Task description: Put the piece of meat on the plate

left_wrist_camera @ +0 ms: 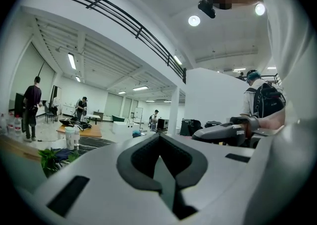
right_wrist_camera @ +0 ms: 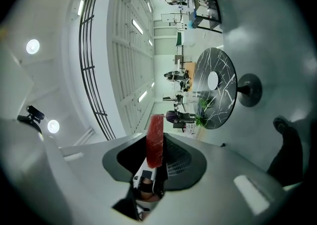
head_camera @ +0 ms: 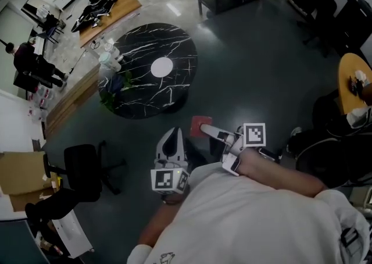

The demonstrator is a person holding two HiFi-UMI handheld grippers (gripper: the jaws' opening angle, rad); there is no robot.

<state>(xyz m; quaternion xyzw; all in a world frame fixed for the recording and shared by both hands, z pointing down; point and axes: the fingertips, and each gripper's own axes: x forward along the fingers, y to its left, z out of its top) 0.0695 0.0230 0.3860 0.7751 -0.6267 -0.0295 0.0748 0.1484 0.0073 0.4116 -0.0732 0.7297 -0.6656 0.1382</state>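
Currently the right gripper (head_camera: 207,131) is clamped on the piece of meat (right_wrist_camera: 154,140), a red slab held over the dark floor. Well ahead, the white plate (head_camera: 161,67) sits on the round black marble table (head_camera: 136,97). The left gripper (left_wrist_camera: 160,144) looks closed together, apparently on nothing.

A: What do you count out there?
B: I count two grippers, a left gripper (head_camera: 173,132) and a right gripper (head_camera: 207,129), and one piece of meat (head_camera: 199,124).
A: Anything else?
B: I see one plate (head_camera: 161,67), one round table (head_camera: 136,91) and one office chair (head_camera: 82,164).
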